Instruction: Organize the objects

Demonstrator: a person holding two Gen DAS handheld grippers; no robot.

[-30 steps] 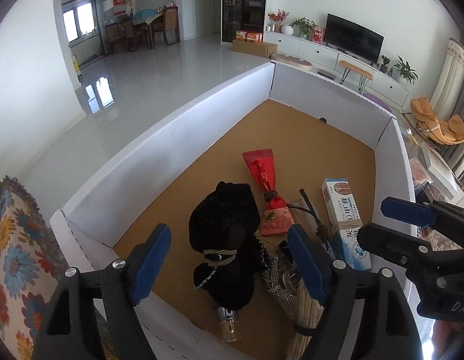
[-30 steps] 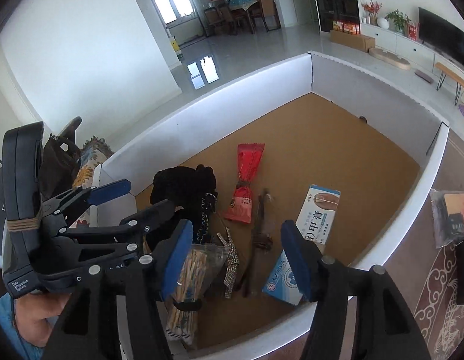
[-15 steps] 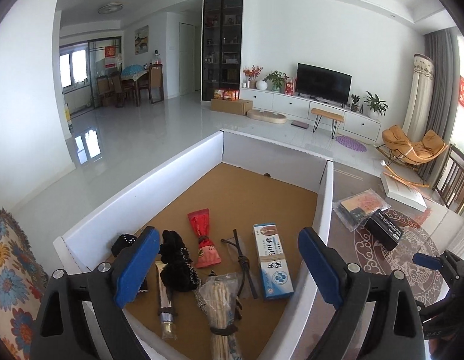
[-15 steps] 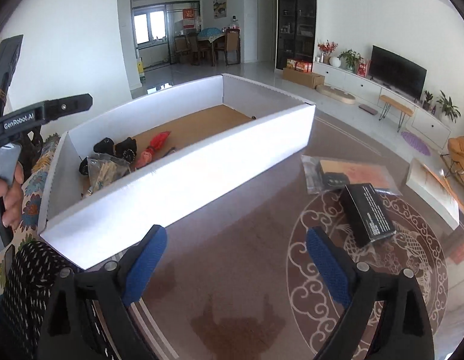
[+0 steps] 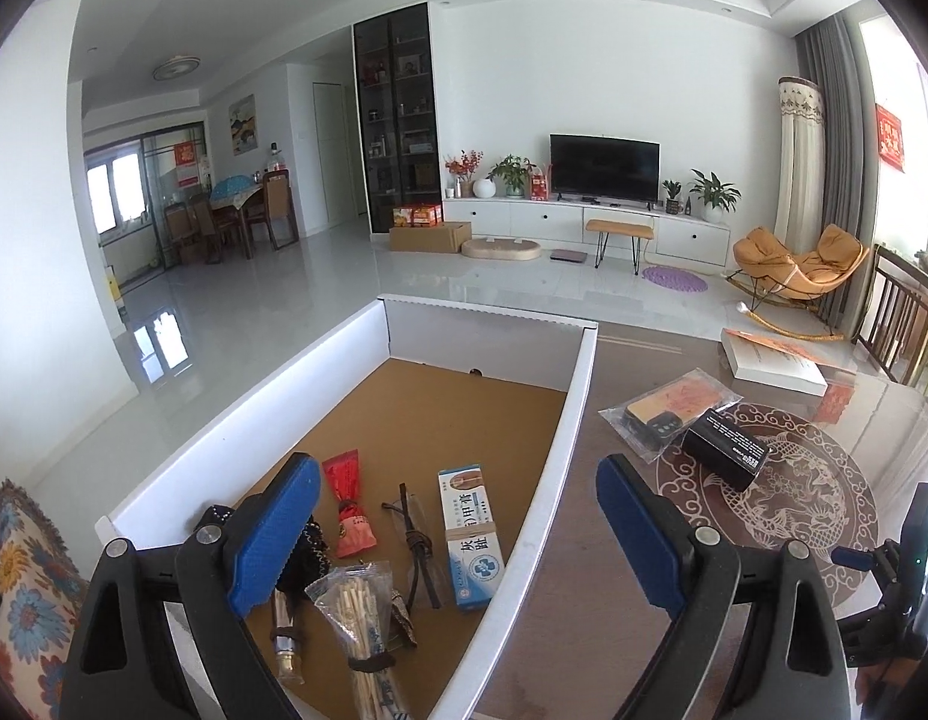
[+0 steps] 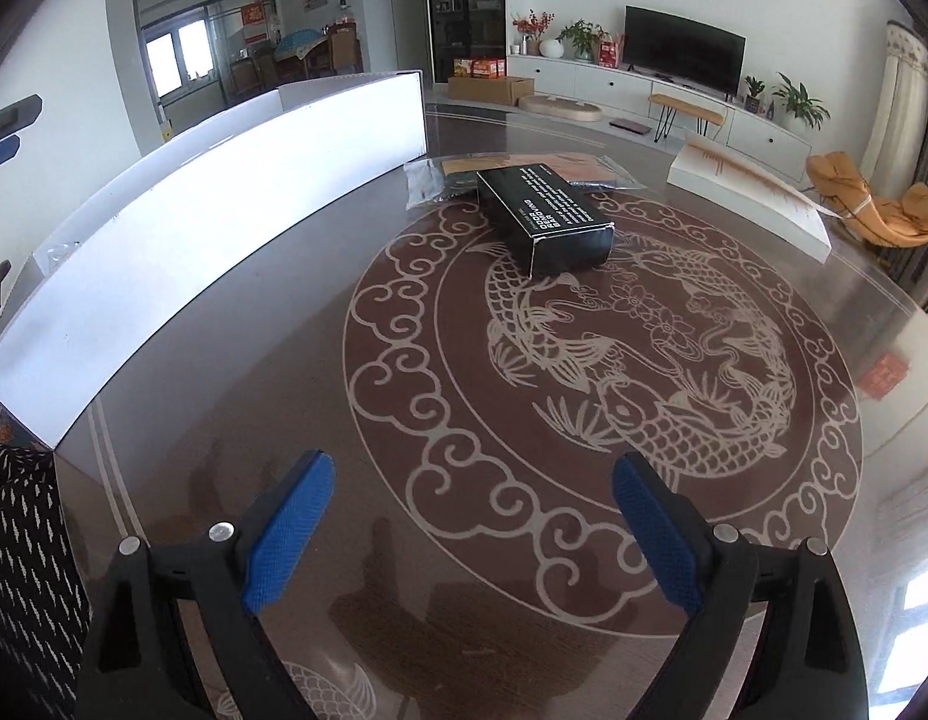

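Note:
My left gripper [image 5: 458, 480] hangs open and empty above the near end of a white-walled box [image 5: 575, 420] with a brown floor. In the box lie a red pouch [image 5: 347, 504], a blue and white ointment carton [image 5: 473, 540], a bag of wooden sticks [image 5: 362, 618], a dark cord [image 5: 416, 540] and a black item partly hidden behind my left finger. My right gripper [image 6: 473, 474] is open and empty, low over the brown patterned table [image 6: 404, 570]. Ahead of it lie a black carton [image 6: 548, 219] and a clear bag [image 6: 440, 177] holding flat items.
A white book [image 6: 752, 192] lies at the table's far right. The box's outer wall [image 6: 224, 180] runs along the left of the right wrist view. A floral cushion [image 5: 20, 600] sits at the left. A living room with TV and chairs lies beyond.
Both grippers opened wider. The left one pulled back and rose away from the items in the box. The right one swung out of the box to the right, over the table.

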